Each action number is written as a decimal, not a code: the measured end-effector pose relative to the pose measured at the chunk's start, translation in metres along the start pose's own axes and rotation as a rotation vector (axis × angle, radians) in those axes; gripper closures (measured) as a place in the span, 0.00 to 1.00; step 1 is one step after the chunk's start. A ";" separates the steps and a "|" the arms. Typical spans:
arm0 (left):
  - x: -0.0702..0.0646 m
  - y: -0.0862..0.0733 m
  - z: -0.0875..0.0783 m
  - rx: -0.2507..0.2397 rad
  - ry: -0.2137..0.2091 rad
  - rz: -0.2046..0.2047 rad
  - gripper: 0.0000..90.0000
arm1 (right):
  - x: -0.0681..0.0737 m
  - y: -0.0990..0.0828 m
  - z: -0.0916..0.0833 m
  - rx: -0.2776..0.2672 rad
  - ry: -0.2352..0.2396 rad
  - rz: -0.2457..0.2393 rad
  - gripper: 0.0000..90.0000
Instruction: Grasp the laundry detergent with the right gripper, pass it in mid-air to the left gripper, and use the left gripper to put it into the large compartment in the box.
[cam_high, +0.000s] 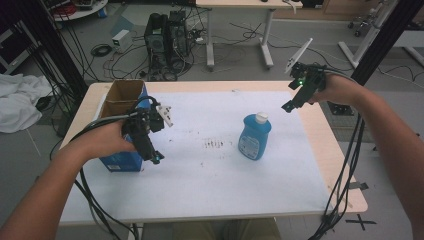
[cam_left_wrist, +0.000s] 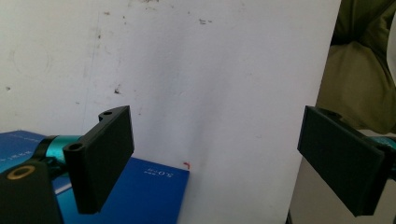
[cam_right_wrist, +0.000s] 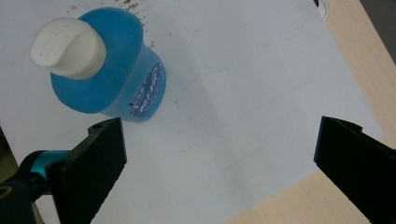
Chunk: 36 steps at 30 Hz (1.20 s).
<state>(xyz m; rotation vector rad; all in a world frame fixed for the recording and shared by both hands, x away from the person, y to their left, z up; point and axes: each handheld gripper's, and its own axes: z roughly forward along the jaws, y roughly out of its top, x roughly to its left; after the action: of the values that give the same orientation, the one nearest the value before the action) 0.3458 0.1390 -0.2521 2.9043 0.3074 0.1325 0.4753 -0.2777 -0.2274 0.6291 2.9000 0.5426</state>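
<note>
A blue bottle (cam_high: 254, 137) with a white cap stands upright right of centre on the white sheet (cam_high: 210, 180). My right gripper (cam_high: 289, 105) hovers above and to the right of it, open and empty. In the right gripper view the bottle (cam_right_wrist: 116, 84) lies at the upper left, outside the open right gripper (cam_right_wrist: 218, 140). My left gripper (cam_high: 154, 157) is open beside an open-topped blue box (cam_high: 121, 162) at the table's left. In the left gripper view the open left gripper (cam_left_wrist: 212, 140) has the box (cam_left_wrist: 149, 186) by its left jaw and nothing between its jaws.
The wooden table (cam_high: 332, 165) shows bare edges around the sheet. Small dark marks (cam_high: 215, 144) speckle the sheet's middle. Cables hang from both grippers off the front corners. Computer towers (cam_high: 167, 32) and a white desk stand on the floor beyond.
</note>
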 end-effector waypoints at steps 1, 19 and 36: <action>0.000 0.001 0.000 -0.001 -0.004 0.004 0.12 | 0.001 -0.003 0.001 -0.007 0.003 -0.001 0.02; 0.000 0.006 0.006 -0.007 0.004 0.015 0.12 | 0.009 -0.051 0.024 -0.149 -0.018 0.092 0.02; 0.000 0.006 0.010 -0.006 -0.007 0.020 0.12 | 0.022 -0.083 0.048 -0.330 -0.033 0.160 0.02</action>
<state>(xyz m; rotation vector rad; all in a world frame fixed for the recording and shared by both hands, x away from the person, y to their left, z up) 0.3483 0.1311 -0.2604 2.9019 0.2763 0.1261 0.4331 -0.3237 -0.3042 0.8099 2.6538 0.9926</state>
